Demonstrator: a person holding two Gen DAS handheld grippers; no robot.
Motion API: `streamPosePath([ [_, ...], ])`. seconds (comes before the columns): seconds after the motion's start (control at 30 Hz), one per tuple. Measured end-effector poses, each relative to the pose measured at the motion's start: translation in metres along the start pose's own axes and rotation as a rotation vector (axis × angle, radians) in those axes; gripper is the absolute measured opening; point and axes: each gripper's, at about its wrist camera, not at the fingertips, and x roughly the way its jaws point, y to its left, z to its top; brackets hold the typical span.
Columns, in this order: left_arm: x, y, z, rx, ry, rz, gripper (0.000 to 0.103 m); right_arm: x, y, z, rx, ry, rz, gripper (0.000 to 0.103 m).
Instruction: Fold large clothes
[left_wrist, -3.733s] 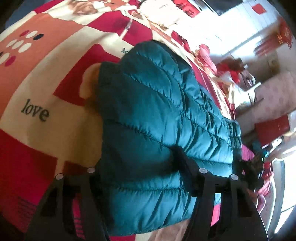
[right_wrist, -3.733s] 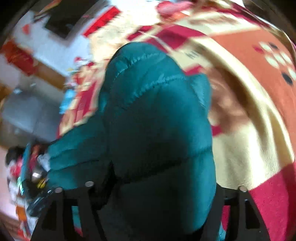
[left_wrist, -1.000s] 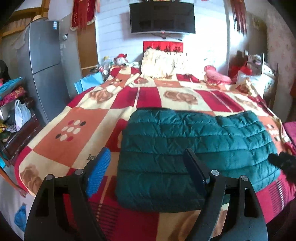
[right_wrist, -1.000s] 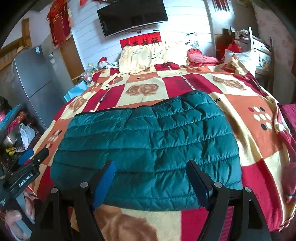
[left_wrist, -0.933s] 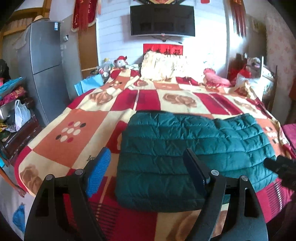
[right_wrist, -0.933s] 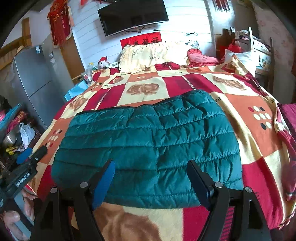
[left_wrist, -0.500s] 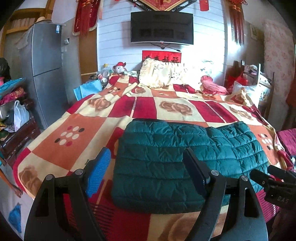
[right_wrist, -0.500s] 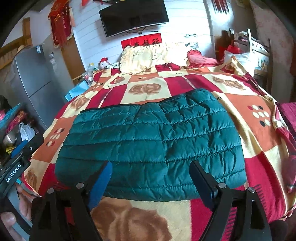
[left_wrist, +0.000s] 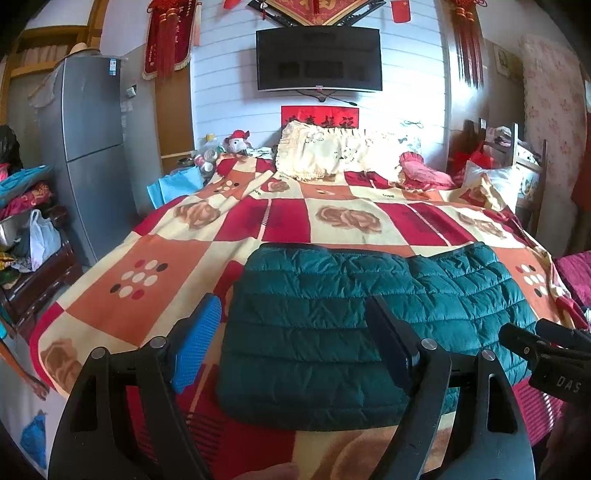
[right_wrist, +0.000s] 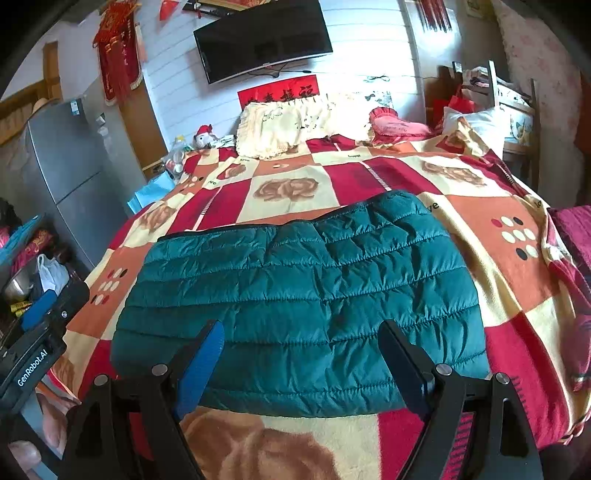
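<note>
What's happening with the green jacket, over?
Left hand-held gripper open, right hand-held gripper open, both empty. Jacket lies folded flat on the blanket. Nothing in the way.

The teal jacket is quilted cloth with a faint sheen, puffy between stitched seams. Under it, the blanket looks soft, matt fleece. Each hand-held gripper is matt black plastic with textured blue pads. The fridge far left is brushed grey metal.
</note>
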Motion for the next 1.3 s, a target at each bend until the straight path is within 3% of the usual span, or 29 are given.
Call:
streamPosePath([
  [1.3, 0.008, -0.013, -0.008, 0.035, 0.032, -0.012, 0.081, 0.014, 0.003, -0.003, -0.008, 0.048, 0.022, 0.083],
])
